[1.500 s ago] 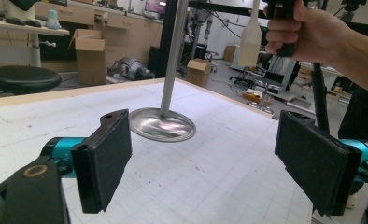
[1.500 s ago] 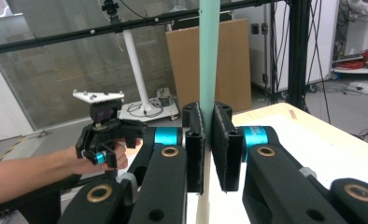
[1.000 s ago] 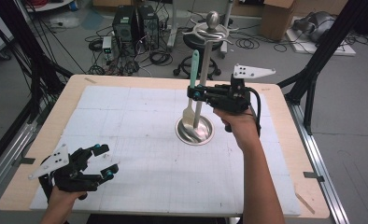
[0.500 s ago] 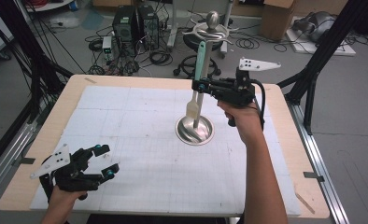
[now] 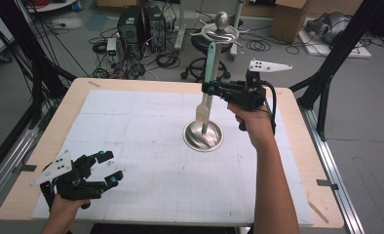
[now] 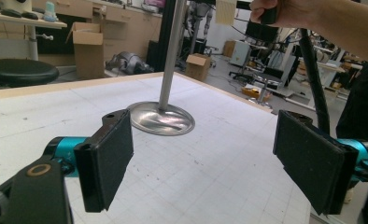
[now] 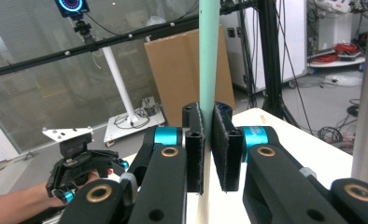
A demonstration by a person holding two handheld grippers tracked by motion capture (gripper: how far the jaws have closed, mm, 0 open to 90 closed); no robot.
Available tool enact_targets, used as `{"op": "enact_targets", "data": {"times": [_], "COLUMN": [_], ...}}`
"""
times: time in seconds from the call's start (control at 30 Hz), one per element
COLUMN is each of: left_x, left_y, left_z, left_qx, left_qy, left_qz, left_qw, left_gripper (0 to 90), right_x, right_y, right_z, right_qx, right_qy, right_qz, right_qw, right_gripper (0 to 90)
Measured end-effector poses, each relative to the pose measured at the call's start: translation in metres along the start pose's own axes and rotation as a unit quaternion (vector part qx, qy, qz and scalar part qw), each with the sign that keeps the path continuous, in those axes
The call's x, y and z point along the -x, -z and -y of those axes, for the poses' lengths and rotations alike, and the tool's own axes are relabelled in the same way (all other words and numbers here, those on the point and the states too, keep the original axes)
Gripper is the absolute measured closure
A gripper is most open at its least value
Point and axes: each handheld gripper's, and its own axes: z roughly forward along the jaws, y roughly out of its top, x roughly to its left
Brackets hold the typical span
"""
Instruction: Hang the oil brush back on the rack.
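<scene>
Spatula (image 5: 207, 80) stands upright above the middle of the table (image 5: 297, 161), pinched at its mint-green handle by the right gripper (image 5: 208, 88), whose jaws press on it from both sides. The high view gives the whole tool: a long green handle on top, a pale cream blade below, its lower edge hanging over a shiny round steel base (image 5: 202, 136) that lies on the white gridded mat (image 5: 146, 161). The right gripper view shows what the high view cannot: the two black pads closed flat against the handle (image 7: 208, 56), which runs straight up between them and out of the top of the picture, with the left gripper (image 7: 81, 161) farther off at the lower left. The left gripper view shows the steel base (image 6: 161, 119) from low down with a grey metal post (image 6: 171, 51) rising from it, and a corner of the cream blade (image 6: 225, 11) at the top edge beside the person's right hand (image 6: 285, 11). The left gripper (image 5: 109, 168) rests near the table's front left corner, well apart from the spatula, its jaws spread wide with nothing between them.
</scene>
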Motion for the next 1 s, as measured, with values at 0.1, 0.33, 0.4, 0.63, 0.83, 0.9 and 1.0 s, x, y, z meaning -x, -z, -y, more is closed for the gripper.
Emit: {"op": "enact_targets", "data": {"times": [0.1, 0.33, 0.4, 0.63, 0.83, 0.9, 1.0], "left_x": [0.000, -0.003, -0.004, -0.009, -0.012, -0.012, -0.012], "left_y": [0.000, 0.003, 0.004, 0.007, 0.008, 0.008, 0.008], "left_z": [0.000, 0.001, 0.001, 0.003, 0.003, 0.004, 0.004], "left_qx": [-0.001, 0.002, 0.001, 0.005, 0.006, 0.007, 0.009], "left_qy": [-0.001, 0.006, 0.004, 0.012, 0.017, 0.020, 0.020], "left_qz": [0.000, -0.008, -0.011, -0.015, -0.019, -0.020, -0.022], "left_qw": [1.0000, 1.0000, 0.9999, 0.9998, 0.9997, 0.9996, 0.9995], "left_gripper": [20.6, 20.6, 20.8, 20.7, 20.8, 20.8, 20.7], "right_x": [0.000, -0.007, -0.011, -0.023, -0.038, -0.042, -0.051], "right_y": [0.000, 0.005, 0.009, 0.031, 0.056, 0.064, 0.079], "right_z": [0.001, 0.003, 0.004, 0.012, 0.041, 0.054, 0.080], "right_qx": [-0.002, -0.007, -0.003, -0.014, -0.020, -0.025, -0.025], "right_qy": [-0.001, 0.013, 0.011, 0.034, 0.051, 0.055, 0.056], "right_qz": [0.006, 0.049, 0.075, 0.143, 0.171, 0.182, 0.210], "right_qw": [1.0000, 0.9987, 0.9971, 0.9890, 0.9837, 0.9814, 0.9758], "right_gripper": [84.1, 55.1, 44.7, 31.7, 26.8, 24.2, 20.9]}}
